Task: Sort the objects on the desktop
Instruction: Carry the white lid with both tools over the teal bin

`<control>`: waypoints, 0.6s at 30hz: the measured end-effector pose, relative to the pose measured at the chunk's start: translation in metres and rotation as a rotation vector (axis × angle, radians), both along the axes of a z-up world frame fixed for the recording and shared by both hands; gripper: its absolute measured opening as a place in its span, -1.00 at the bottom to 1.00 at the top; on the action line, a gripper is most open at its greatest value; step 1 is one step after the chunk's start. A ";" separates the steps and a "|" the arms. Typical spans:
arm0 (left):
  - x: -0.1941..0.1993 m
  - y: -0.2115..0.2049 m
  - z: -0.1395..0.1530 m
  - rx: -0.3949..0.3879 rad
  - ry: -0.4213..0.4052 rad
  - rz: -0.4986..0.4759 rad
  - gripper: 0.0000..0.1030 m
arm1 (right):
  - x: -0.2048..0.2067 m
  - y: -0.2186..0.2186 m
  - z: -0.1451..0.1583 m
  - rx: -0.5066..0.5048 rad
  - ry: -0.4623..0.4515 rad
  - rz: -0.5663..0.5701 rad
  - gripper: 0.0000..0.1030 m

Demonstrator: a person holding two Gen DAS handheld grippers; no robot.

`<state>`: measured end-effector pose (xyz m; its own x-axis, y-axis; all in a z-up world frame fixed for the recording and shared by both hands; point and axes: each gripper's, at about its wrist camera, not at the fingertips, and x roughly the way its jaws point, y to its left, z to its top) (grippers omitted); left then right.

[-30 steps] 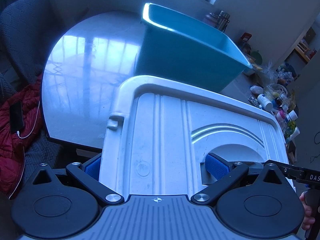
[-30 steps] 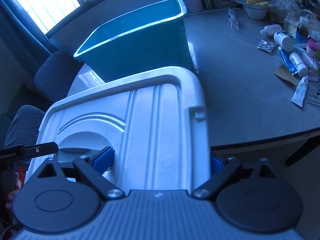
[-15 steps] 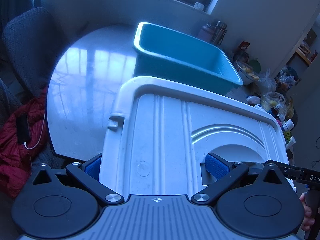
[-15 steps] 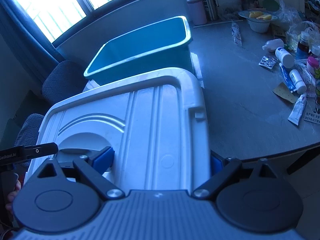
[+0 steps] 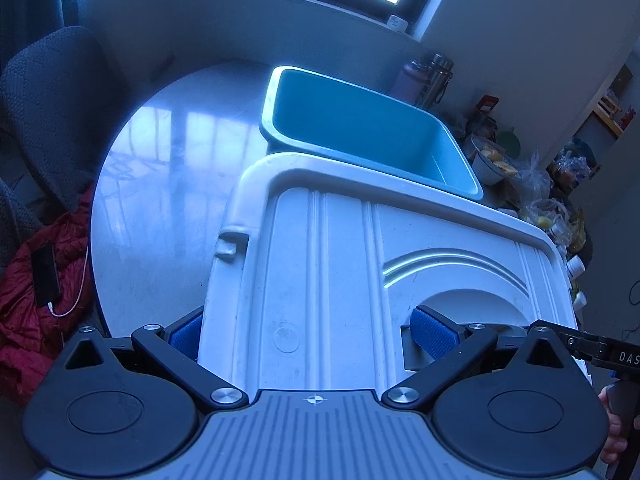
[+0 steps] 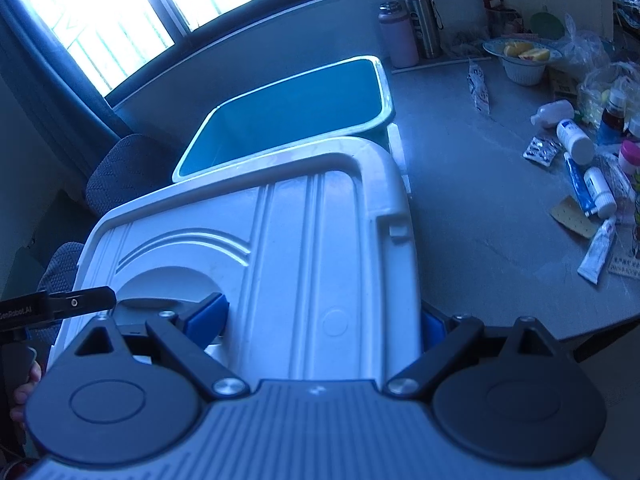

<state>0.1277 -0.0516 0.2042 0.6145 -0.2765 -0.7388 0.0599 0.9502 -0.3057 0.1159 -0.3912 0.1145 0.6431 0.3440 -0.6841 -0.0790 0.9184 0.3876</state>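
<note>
A large white plastic lid (image 5: 340, 272) is held in the air between both grippers, in front of an empty teal bin (image 5: 360, 128) on the round table. My left gripper (image 5: 312, 328) is shut on the lid's left half, one pad in the handle recess, one on the outer edge. My right gripper (image 6: 320, 320) is shut on the lid (image 6: 300, 248) at its right half the same way. The teal bin (image 6: 288, 112) stands just beyond the lid's far edge.
Tubes, pill bottles and blister packs (image 6: 580, 168) lie scattered on the table's right side. Two flasks (image 6: 408, 24) and a fruit bowl (image 6: 520, 60) stand at the back. A red jacket with a phone (image 5: 36, 280) lies on a chair at the left.
Both grippers have lifted the lid higher; the teal bin's inside now shows over the lid's far edge. Both grips are unchanged.
</note>
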 end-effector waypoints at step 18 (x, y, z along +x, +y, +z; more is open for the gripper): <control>0.082 -0.003 0.032 -0.002 -0.035 -0.020 1.00 | 0.063 0.001 0.026 -0.005 -0.043 -0.037 0.84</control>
